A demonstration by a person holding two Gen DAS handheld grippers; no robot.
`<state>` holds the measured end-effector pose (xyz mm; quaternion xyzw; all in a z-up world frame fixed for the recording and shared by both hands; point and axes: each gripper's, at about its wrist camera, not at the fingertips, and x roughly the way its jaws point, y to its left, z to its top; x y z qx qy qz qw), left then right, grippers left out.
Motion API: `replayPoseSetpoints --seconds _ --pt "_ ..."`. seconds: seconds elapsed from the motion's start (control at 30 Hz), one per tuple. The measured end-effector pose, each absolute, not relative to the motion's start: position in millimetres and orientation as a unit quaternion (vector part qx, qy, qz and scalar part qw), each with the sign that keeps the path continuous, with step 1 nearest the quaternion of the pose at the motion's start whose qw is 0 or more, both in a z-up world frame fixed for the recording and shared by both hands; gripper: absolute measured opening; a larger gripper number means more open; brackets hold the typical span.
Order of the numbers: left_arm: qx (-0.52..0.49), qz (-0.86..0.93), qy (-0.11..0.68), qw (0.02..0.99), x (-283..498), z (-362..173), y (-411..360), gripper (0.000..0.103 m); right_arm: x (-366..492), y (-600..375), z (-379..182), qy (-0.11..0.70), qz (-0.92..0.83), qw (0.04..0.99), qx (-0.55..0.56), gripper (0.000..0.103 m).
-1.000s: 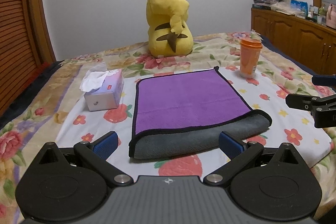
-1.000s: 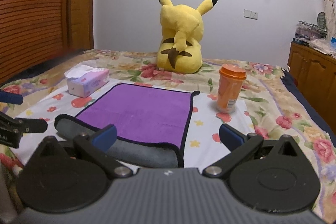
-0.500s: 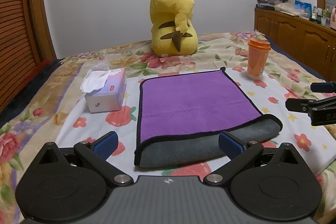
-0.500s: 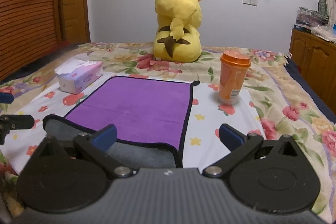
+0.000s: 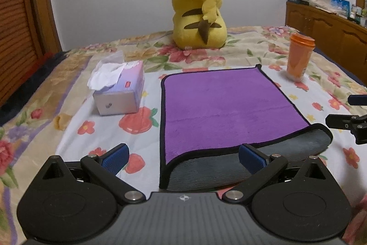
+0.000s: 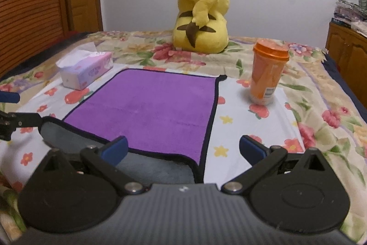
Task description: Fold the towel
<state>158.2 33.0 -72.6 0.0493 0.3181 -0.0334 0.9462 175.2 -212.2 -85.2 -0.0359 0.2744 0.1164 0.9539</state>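
Note:
A purple towel (image 5: 227, 105) with a black hem lies folded on the floral bedspread, its grey underside showing along the near fold (image 5: 229, 169). It also shows in the right wrist view (image 6: 151, 107). My left gripper (image 5: 183, 157) is open and empty, low over the towel's near left corner. My right gripper (image 6: 183, 148) is open and empty, over the near right corner. Each gripper's fingers (image 5: 344, 123) show at the edge of the other's view (image 6: 13, 121).
A tissue box (image 5: 119, 91) stands left of the towel. An orange lidded cup (image 5: 298, 56) stands at its far right. A yellow Pikachu plush (image 5: 199, 8) sits behind. A wooden cabinet (image 5: 325, 24) is at the right, a wooden headboard (image 5: 18, 15) at the left.
Both grippers have dropped lower and moved closer to the towel's near fold. They stay open. The towel has not moved.

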Motion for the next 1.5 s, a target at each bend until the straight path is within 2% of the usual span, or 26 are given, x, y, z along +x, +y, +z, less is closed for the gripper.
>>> replayPoseSetpoints --seconds 0.17,0.47,0.57,0.7,0.73,0.77,0.8,1.1,1.2,1.5 --pt "0.032 -0.041 0.338 0.94 171 -82 42 0.103 184 -209 -92 0.293 0.127 0.947 -0.039 0.103" --pt "0.008 -0.037 0.37 0.928 185 -98 56 0.091 198 -206 -106 0.335 0.148 0.93 -0.036 0.103" --pt "-0.01 -0.041 0.381 0.924 188 -100 61 0.084 202 -208 -109 0.349 0.152 0.924 -0.027 0.102" --pt "-0.016 -0.051 0.395 0.917 189 -104 62 0.067 205 -210 -114 0.366 0.155 0.918 -0.02 0.102" --pt "-0.016 -0.053 0.396 0.917 189 -104 61 0.064 206 -211 -115 0.37 0.157 0.916 -0.017 0.099" --pt "-0.017 -0.057 0.397 0.916 189 -105 61 0.062 207 -211 -116 0.375 0.158 0.913 -0.014 0.091" --pt "-0.019 -0.061 0.398 0.915 189 -105 61 0.06 208 -211 -117 0.38 0.16 0.911 -0.013 0.088" --pt "-0.014 -0.066 0.404 0.912 186 -107 56 0.043 208 -212 -121 0.401 0.175 0.899 -0.002 0.08" --pt "-0.021 -0.073 0.401 0.913 185 -106 55 0.042 209 -214 -121 0.404 0.176 0.898 0.002 0.076" --pt "-0.017 -0.067 0.415 0.907 188 -110 53 0.033 212 -218 -119 0.406 0.175 0.897 0.007 0.053"
